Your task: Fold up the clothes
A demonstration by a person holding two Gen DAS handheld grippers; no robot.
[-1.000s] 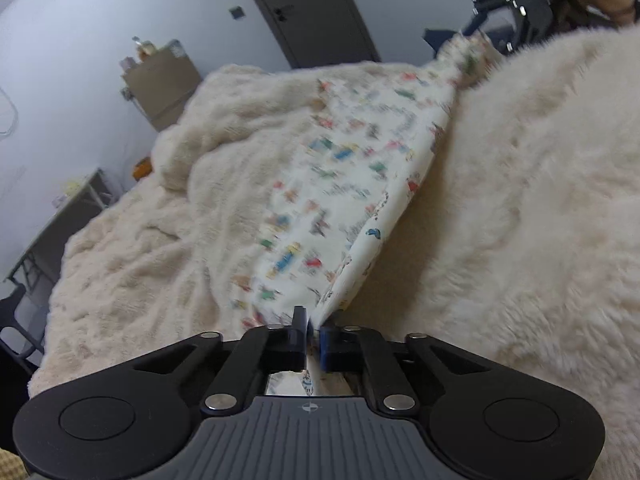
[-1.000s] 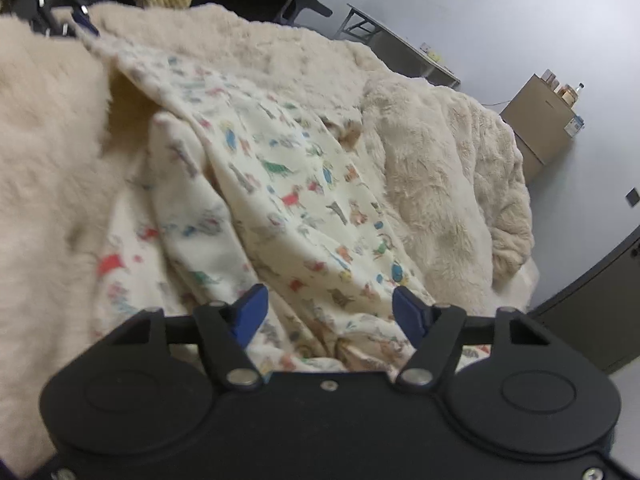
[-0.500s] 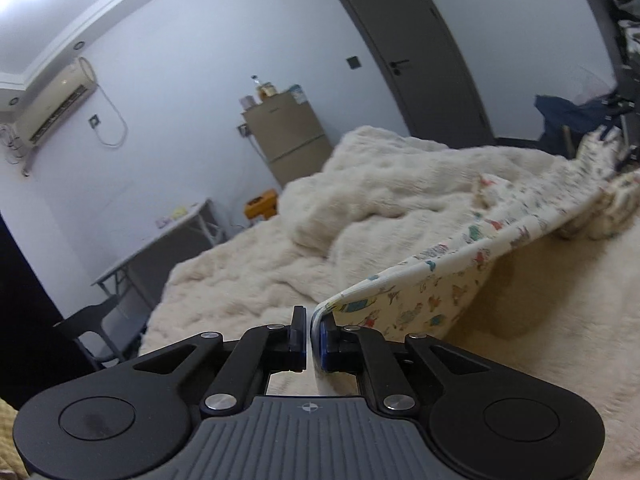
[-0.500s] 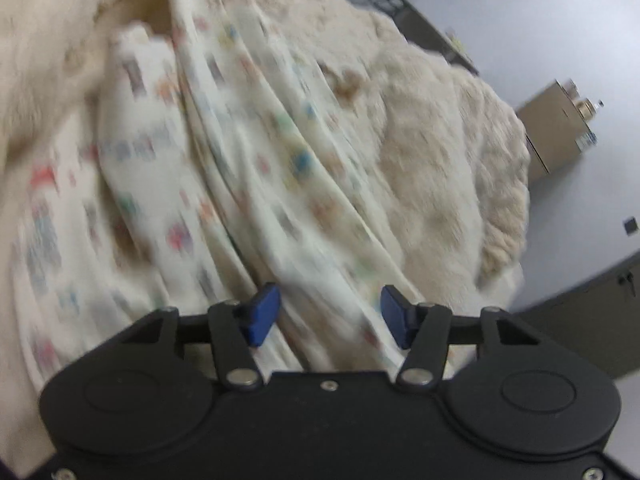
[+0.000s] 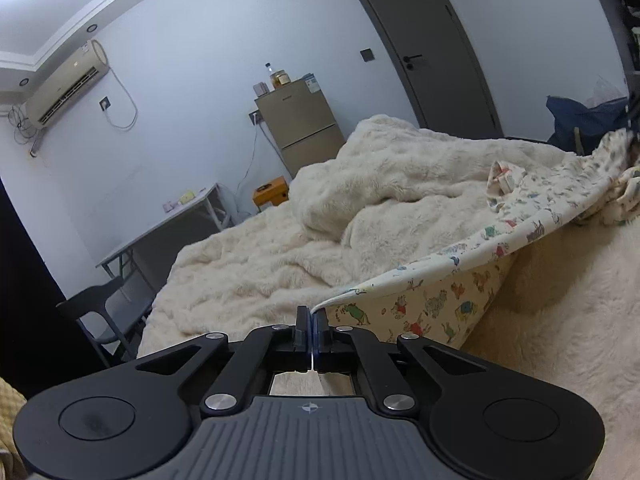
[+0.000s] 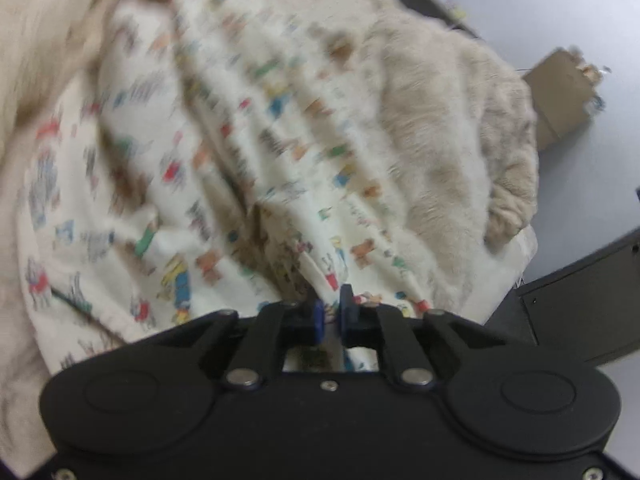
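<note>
A cream garment with a small coloured animal print [image 5: 472, 276] lies stretched over a fluffy cream blanket [image 5: 280, 256] on a bed. My left gripper [image 5: 311, 318] is shut on one corner of the garment and holds it lifted, the cloth running taut to the far right. In the right wrist view the same garment [image 6: 192, 168] spreads in folds, blurred by motion. My right gripper [image 6: 330, 312] is shut on a bunched fold of the garment at its near edge.
A bunched part of the blanket [image 5: 400, 160] rises mid-bed. Beyond stand a small brown fridge [image 5: 300, 120], a grey table [image 5: 160, 232], a black chair [image 5: 100, 312] and a dark door [image 5: 420, 40]. A dark cabinet [image 6: 580, 300] is at the right.
My right gripper has closed from wide open onto a fold of the garment. My left gripper kept its hold, lifted the corner and tilted up towards the room.
</note>
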